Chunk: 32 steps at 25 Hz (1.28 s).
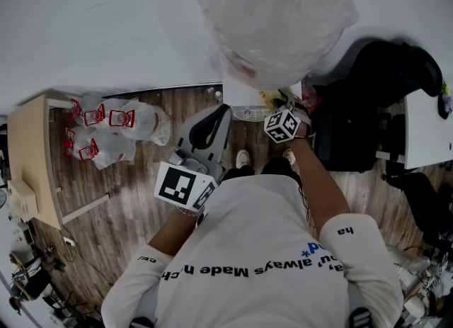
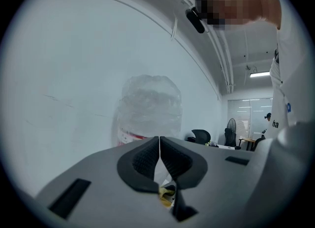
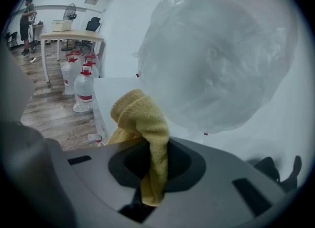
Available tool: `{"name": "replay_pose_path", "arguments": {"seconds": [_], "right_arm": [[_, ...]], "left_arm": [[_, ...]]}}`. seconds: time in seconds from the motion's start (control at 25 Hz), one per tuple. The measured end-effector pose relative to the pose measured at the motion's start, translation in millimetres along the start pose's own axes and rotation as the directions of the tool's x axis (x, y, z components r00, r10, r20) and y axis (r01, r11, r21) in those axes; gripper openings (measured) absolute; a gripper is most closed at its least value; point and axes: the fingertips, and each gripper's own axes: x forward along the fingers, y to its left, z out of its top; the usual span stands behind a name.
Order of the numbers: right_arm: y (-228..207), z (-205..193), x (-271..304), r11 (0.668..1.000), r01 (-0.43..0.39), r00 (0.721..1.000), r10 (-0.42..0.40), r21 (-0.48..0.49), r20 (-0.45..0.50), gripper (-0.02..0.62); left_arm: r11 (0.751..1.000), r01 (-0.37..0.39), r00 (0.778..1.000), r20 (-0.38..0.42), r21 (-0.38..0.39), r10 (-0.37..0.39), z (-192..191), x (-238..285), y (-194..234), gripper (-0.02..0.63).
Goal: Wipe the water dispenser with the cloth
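Observation:
The water dispenser's white body point(image 1: 241, 98) stands against the wall with a big clear bottle point(image 1: 272, 15) on top. My right gripper point(image 1: 281, 100) is shut on a yellow cloth point(image 1: 271, 98) beside the bottle's base. In the right gripper view the cloth point(image 3: 142, 123) bulges out of the right gripper point(image 3: 156, 160), just in front of the bottle point(image 3: 216, 54) and the dispenser's top point(image 3: 115, 94). My left gripper point(image 1: 207, 132) hangs lower left of the dispenser. The left gripper point(image 2: 159, 158) is shut with nothing in it, pointing at the bottle point(image 2: 150, 106).
Several spare water bottles point(image 1: 113, 132) with red caps stand on the wooden floor left of the dispenser, next to a wooden table point(image 1: 28, 156). A black office chair point(image 1: 382, 100) and a white desk point(image 1: 428, 128) are at the right. A person stands far off point(image 3: 27, 22).

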Motion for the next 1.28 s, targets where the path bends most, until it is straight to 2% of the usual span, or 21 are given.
{"name": "replay_pose_path", "arguments": {"seconds": [1.28], "right_arm": [[20.8,-17.0,-28.8,1.0,-0.028,1.0,0.028,-0.013,0.003,0.046]], "left_arm": [[1.0,0.016,1.0,0.004,0.002,-0.016,3.5,5.4,-5.9,0.026]]}}
